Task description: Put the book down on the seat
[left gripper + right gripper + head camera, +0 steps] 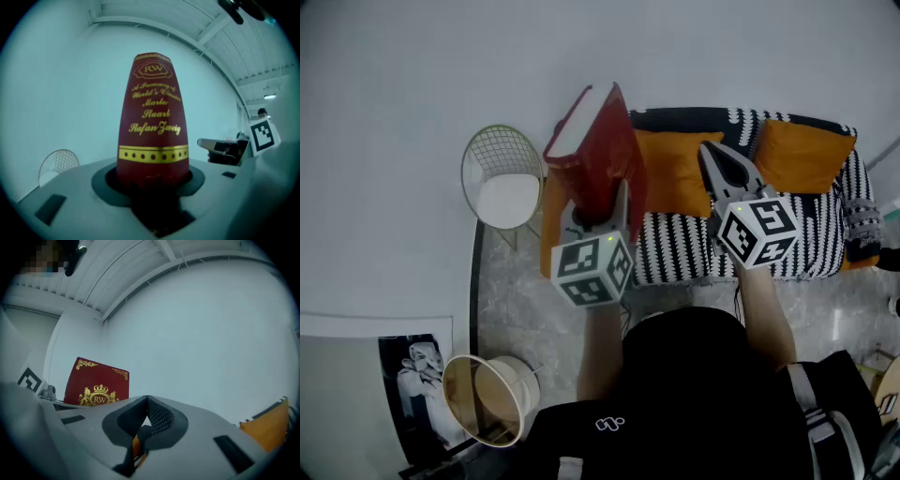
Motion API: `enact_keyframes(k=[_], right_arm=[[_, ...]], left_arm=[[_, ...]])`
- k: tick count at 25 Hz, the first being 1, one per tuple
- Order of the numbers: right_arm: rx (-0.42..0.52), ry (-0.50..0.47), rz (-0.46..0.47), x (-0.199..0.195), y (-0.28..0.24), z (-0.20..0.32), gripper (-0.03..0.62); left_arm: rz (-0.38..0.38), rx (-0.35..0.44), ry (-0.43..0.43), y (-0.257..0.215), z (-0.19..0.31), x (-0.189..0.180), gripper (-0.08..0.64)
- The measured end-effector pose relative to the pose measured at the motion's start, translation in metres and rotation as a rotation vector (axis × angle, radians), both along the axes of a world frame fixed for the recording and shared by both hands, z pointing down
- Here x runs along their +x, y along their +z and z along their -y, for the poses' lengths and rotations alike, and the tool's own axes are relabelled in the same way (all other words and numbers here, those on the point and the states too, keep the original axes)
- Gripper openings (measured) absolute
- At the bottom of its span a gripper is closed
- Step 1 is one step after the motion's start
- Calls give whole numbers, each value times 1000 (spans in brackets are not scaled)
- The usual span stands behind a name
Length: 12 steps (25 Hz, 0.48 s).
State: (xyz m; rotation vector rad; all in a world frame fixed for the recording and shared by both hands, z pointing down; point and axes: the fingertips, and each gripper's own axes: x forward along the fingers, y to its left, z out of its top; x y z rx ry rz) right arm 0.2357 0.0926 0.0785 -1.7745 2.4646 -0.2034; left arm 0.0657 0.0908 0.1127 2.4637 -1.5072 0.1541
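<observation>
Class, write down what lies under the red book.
Below the book, held by the left hand-held gripper, lie the striped seat and an orange cushion. The book hides the seat's left end.

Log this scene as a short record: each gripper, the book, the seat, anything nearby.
left gripper: shut on the book's lower end
right gripper: shut, empty, beside the book
book: red, gilt lettering, held upright, not yet set down
sofa: black-and-white pattern, with orange cushions
wire chair: white, left of the sofa
</observation>
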Motion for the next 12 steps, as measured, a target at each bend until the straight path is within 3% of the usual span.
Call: enact_keyframes(k=[12], right_arm=[[-6,-5,-7,-1,1,0,11]], left_arm=[[-10,-6,6,1,-2,2,206]])
